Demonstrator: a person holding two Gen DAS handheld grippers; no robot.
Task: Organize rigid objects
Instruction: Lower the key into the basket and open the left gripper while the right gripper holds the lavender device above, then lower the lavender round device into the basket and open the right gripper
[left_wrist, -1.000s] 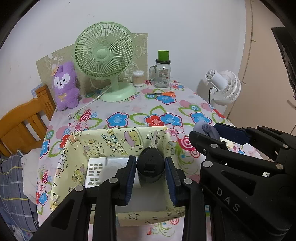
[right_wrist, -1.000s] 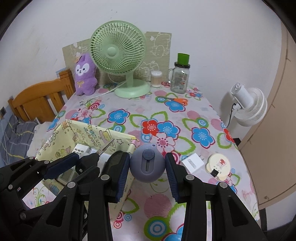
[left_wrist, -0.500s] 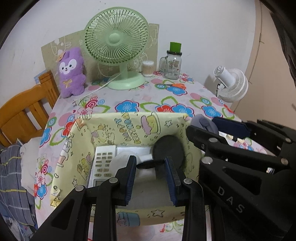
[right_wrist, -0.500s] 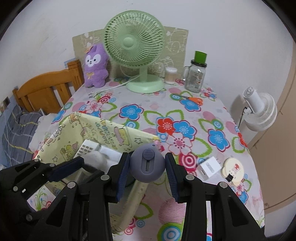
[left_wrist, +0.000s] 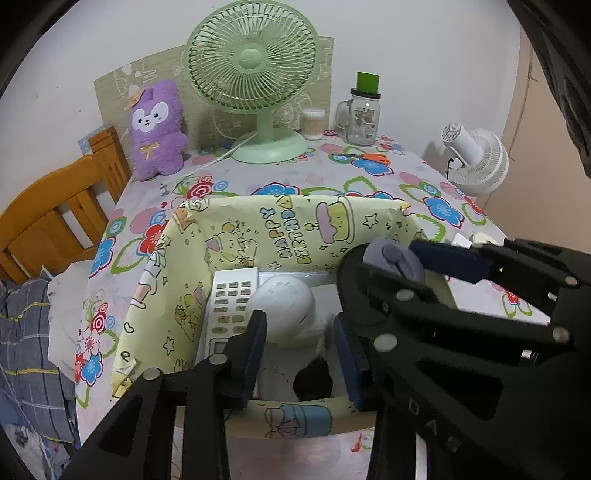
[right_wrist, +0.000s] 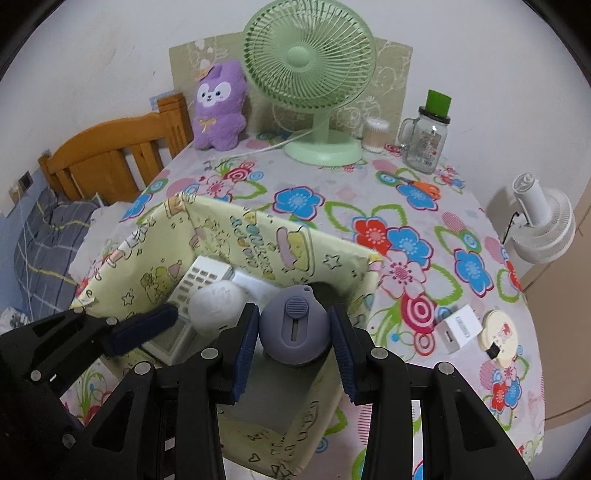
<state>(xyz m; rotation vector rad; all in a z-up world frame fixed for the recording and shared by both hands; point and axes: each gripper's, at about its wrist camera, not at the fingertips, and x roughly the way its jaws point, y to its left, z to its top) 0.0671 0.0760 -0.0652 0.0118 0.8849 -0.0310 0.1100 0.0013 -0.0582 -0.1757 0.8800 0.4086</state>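
The left hand-held gripper hangs inside the yellow cartoon-printed paper box, lower than a second ago; its jaws are opening and nothing sits between them, whereas a second earlier they clamped a black round gadget; that black round gadget now lies on the box floor below the jaws, near the front wall. A white dome-shaped gadget rests in the box on a white keypad remote, just beyond the left jaws. The right hand-held gripper stays clamped on a grey-lilac round gadget with a ribbed slider; earlier it hovered over the flowered bench beside the box, and now it is over the box's right end, inside the rim. A white charger block and a cream round disc lie on the bench to the right of the box.
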